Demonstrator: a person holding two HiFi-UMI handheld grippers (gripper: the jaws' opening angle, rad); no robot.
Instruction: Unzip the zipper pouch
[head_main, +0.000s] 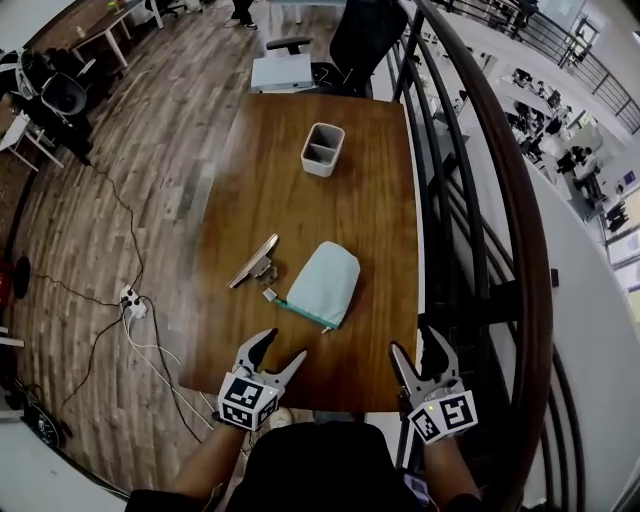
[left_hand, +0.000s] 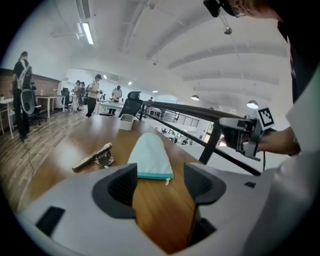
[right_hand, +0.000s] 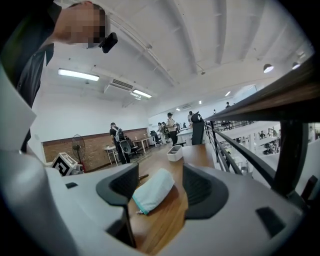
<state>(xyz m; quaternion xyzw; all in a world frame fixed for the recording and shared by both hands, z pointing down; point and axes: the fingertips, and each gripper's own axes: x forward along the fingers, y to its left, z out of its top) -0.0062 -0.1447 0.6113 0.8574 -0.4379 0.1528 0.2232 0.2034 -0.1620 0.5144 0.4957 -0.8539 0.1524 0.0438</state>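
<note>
A pale mint zipper pouch lies flat in the middle of the brown table, its teal zipper edge toward me with the small pull at the near right end. The pouch also shows ahead in the left gripper view, and the pouch lies beyond the jaws in the right gripper view. My left gripper hovers open near the table's front edge, left of the pouch. My right gripper stands open at the front right corner. Nothing sits between either pair of jaws.
A white two-part cup holder stands at the far end of the table. A metal clip-like tool lies just left of the pouch. A dark railing runs along the right side. Cables and a power strip lie on the wooden floor at left.
</note>
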